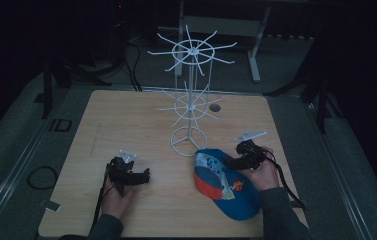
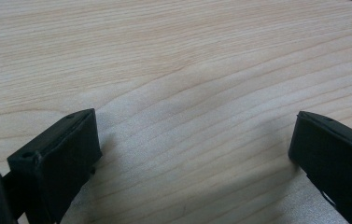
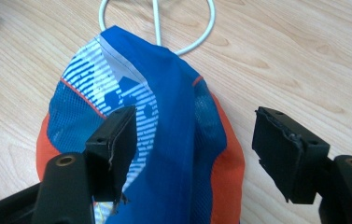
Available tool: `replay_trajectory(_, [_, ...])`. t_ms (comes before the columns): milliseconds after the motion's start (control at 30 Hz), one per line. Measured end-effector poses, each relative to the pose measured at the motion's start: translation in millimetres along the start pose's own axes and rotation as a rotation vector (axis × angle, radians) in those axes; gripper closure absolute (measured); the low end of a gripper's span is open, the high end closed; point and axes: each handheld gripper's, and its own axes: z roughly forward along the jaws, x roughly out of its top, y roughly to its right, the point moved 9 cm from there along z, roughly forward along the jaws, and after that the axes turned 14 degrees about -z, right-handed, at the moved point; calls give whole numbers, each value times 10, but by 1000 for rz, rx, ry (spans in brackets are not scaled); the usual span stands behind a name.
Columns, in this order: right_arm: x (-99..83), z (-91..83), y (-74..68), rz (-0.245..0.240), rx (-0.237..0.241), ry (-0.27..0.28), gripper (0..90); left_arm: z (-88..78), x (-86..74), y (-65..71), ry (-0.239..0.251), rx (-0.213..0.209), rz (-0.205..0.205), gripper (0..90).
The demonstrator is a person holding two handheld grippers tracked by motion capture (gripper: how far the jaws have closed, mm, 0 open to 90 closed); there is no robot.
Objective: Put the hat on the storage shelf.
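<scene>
A person's right gripper (image 1: 232, 161) hangs just over a blue and orange cap (image 1: 223, 184) lying on the near right part of the wooden table (image 1: 126, 120), its jaws spread wide with the cap's raised blue fold (image 3: 173, 140) running up between them and neither pad pressing on the cloth. The left gripper (image 1: 143, 176) rests near the table's front left, jaws likewise apart over bare wood and holding nothing. Just beyond the cap stands a white wire rack (image 1: 191, 95), its ring base (image 3: 157, 25) touching or all but touching the cap's far edge, with two tiers of spokes rising above. The work in hand looks to be picking up the cap for hanging on the rack. To do it well, the right jaws should come down squarely astride the fold and close on a firm double layer rather than on loose mesh, so the cap lifts without slipping. The brim's weight may tip it, so a grip near the crown's middle seems safest. The left gripper could steady the rack's base when the cap goes on a spoke.
</scene>
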Motion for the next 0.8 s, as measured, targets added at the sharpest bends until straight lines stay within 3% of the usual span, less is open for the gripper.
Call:
replay_trajectory(400, [130, 268, -92, -62, 61, -67, 296, -2, -4, 4, -4, -4, 10, 24])
replay_trajectory(800, [160, 534, -113, -62, 129, -141, 337, -3, -7, 11, -5, -7, 10, 24])
